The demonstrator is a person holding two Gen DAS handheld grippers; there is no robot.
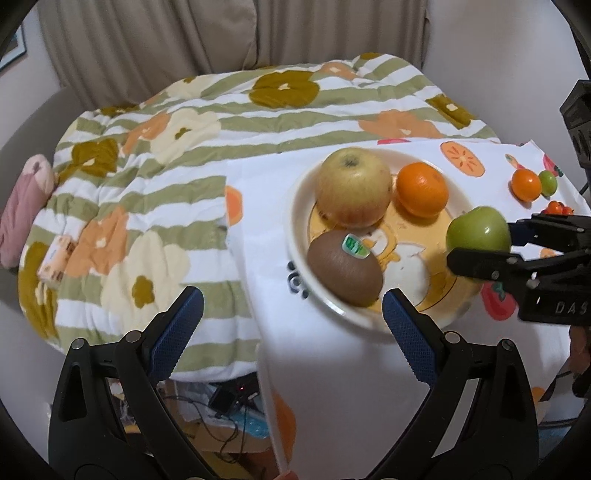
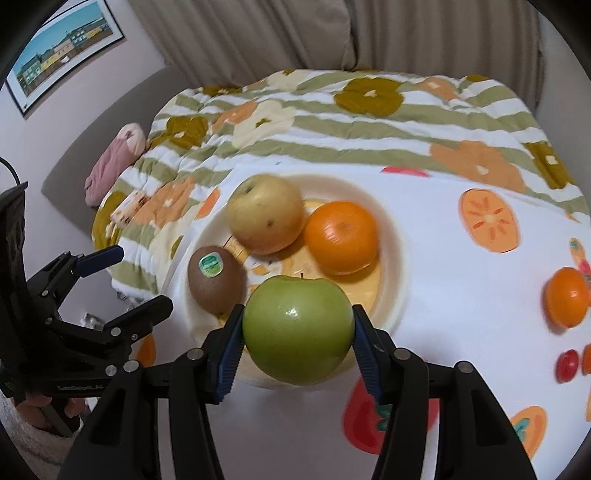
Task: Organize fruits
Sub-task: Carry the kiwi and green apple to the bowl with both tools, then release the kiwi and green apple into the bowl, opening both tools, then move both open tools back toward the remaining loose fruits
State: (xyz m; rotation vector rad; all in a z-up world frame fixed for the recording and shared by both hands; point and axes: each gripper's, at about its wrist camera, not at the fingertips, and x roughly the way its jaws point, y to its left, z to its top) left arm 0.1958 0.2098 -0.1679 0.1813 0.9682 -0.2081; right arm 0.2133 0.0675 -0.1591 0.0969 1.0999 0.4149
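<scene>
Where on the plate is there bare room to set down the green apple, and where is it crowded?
The free patch on the plate is its near part, below the orange and right of the kiwi, under the green apple held by the right gripper. The far side is crowded: the yellow apple touches the orange.

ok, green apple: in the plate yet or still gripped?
Gripped: the right gripper pads clamp the green apple over the plate rim.

Striped green-and-white floral quilt (image 2: 369, 122) beneath white fruit-print cloth (image 2: 461, 295); pink rolled fabric (image 2: 110, 166) at quilt's left edge; framed town picture (image 2: 62, 48) on wall (beige curtain (image 2: 258, 33) behind).
</scene>
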